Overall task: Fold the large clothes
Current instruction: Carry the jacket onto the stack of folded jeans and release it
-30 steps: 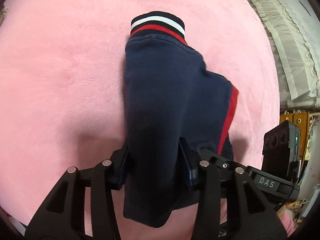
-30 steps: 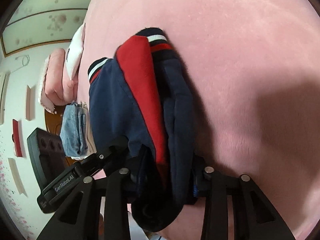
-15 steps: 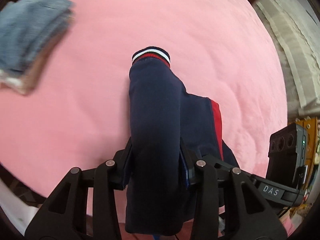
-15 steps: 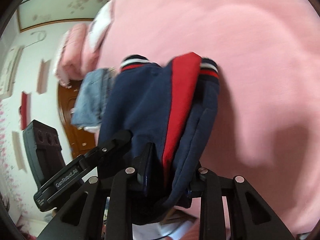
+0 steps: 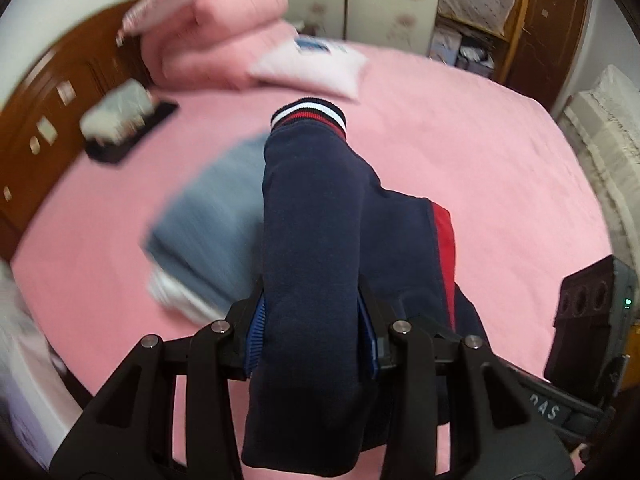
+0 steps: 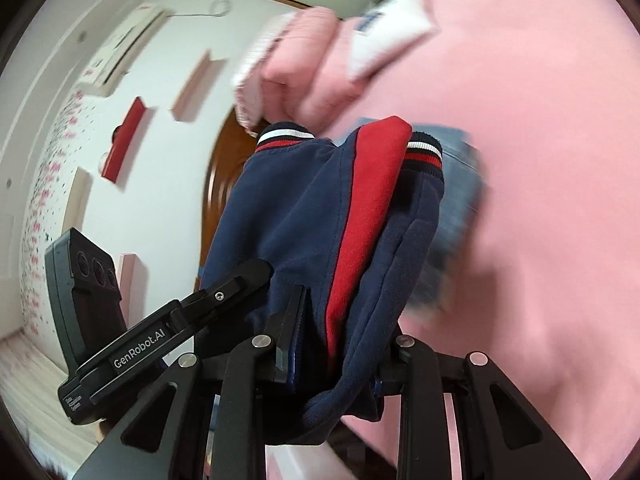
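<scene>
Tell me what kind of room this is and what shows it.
Most likely a bedroom: a wide bed with a pink cover, a pink folded quilt and a pillow at its head, and a wooden headboard behind.

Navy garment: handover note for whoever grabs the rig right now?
Left claw: shut on the navy garment, thick folded bundle between its pads.
Right claw: shut on the same garment at the part with the red stripe; its jaws have just been closing.
Garment: folded up, striped cuffs pointing away, held over the pink bed, over the folded blue jeans; whether it touches them is unclear.
Done: garment looks folded.
Left: set it down, probably on or beside the jeans, release both claws, tidy edges.
</scene>
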`<state>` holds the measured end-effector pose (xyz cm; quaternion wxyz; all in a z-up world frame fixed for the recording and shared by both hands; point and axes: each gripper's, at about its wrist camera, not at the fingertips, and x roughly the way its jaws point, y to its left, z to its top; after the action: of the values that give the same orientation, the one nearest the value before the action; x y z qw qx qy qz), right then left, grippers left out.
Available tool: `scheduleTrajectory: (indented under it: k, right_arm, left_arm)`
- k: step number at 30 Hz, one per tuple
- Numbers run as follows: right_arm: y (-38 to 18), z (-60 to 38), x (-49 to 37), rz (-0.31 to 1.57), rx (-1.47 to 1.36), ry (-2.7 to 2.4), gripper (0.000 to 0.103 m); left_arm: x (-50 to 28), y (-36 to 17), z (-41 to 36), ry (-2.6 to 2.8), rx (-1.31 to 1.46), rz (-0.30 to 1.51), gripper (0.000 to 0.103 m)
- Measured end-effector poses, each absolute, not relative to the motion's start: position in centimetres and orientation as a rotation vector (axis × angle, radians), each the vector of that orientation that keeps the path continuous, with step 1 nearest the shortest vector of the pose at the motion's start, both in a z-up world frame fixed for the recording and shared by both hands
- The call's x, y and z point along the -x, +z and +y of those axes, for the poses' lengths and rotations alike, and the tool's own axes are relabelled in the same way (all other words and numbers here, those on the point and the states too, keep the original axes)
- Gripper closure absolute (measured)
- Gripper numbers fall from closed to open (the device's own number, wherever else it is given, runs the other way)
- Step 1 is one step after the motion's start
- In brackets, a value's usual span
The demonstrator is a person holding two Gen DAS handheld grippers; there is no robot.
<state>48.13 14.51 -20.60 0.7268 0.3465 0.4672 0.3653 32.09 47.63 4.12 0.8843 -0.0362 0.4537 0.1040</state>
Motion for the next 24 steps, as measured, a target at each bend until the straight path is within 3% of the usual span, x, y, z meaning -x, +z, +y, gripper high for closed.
scheduleTrajectory:
  k: [4,9,12,24]
  right_arm:
    - [-20.8,23.6,-52.5,0.962,-0.743,0.767,0.079]
    - [-25.8,34.1,-53.6,1.031,-0.630,0.659,0.079]
    - [-26.6,35.7,-53.7,1.011,-0.639,0.685,0.079]
    - [-29.1,47.4,-52.1,1.088,-0.550,0.817,0.079]
  left_arm:
    - [-37.7,2.8,55.1,0.208,-0.003,0.923,0.066]
    - [-43.5,-5.3,62.3,0.193,0.006,1.015,0.063]
    - [-43.1,-6.9,63.5,0.185,-0.038,0.965,0.061]
    - [-39.4,-10.2,75.2,0.201,0.215,0.944,0.056]
